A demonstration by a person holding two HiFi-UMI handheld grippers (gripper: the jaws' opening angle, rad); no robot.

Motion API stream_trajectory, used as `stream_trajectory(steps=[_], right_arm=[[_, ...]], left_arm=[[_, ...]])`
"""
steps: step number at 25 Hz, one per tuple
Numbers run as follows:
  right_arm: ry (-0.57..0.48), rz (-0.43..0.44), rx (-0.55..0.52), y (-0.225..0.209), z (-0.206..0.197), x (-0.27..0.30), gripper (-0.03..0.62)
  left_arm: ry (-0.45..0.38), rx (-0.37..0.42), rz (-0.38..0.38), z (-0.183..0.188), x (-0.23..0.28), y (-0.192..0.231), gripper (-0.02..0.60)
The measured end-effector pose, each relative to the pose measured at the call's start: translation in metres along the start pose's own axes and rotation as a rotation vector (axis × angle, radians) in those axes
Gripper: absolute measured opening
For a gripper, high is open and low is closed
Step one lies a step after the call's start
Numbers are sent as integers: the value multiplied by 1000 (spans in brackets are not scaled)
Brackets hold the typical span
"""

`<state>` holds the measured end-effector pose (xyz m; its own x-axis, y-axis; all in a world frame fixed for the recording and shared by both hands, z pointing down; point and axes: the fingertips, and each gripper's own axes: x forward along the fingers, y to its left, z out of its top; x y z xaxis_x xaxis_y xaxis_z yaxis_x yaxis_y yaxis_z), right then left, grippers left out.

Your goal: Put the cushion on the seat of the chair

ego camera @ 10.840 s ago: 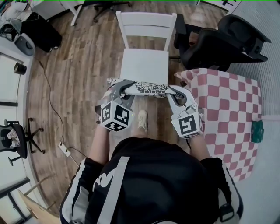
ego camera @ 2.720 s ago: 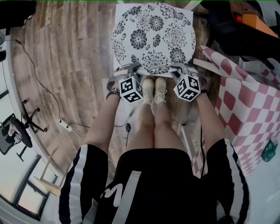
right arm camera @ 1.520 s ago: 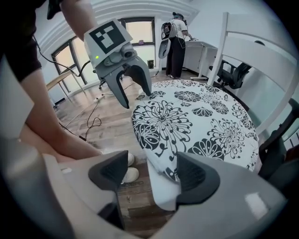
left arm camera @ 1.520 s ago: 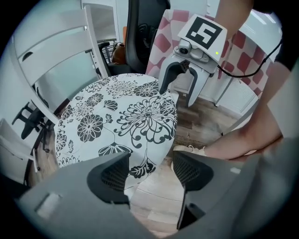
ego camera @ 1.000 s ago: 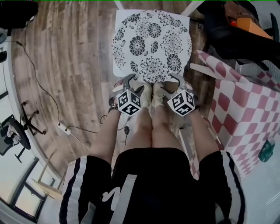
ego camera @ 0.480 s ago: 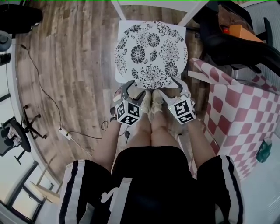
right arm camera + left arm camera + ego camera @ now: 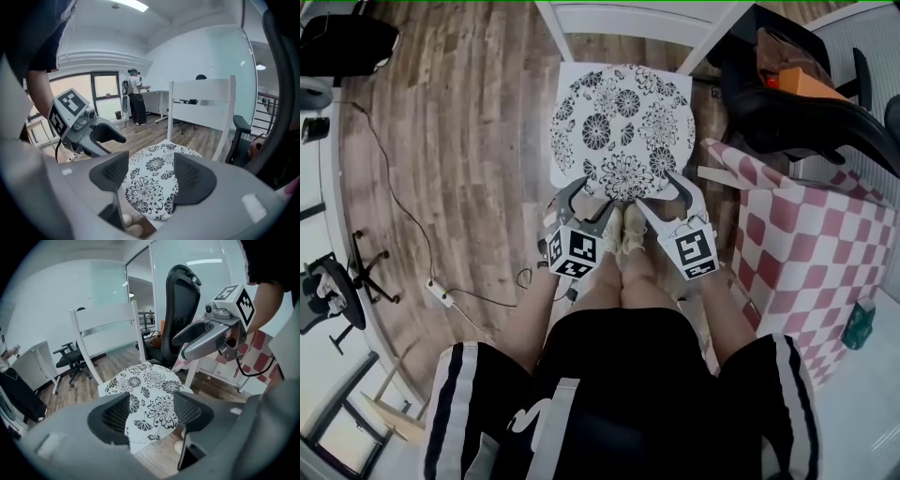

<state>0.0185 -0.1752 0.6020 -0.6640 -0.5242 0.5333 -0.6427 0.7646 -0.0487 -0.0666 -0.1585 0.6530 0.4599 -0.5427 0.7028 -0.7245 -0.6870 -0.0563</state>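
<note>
So the cushion [image 7: 622, 131] is lying flat on the seat of the white chair [image 7: 628, 17], flower print up. It covers pretty much the whole seat, and its front edge reaches the seat's front. Looks like the job is basically done from where we stand.

Both tongs are spread wide and gripping nothing. Between the jaws of the left tongs [image 7: 151, 411] there's only a view of the cushion further off, and it's the same with the right tongs [image 7: 150, 176]. They hang just off the front edge, 1 near each front corner, not touching it.

As for handling, we'd guess it's a thin, light, floppy pad with a fabric cover that shouldn't slip. If it needs a nudge, we'd pinch the front edge near the 2 corners, 1 tongs each, so it stays flat and doesn't fold. Nothing fragile here.
</note>
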Motion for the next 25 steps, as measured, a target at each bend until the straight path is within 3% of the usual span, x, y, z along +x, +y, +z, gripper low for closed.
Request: stream_trajectory(steps=[9, 25], right_arm=[[-118, -41, 11, -9, 60, -25, 292], [-255, -79, -45, -13, 140, -74, 275]], left_arm=[[-139, -61, 65, 62, -36, 21, 293], [-299, -75, 149, 140, -91, 41, 291]])
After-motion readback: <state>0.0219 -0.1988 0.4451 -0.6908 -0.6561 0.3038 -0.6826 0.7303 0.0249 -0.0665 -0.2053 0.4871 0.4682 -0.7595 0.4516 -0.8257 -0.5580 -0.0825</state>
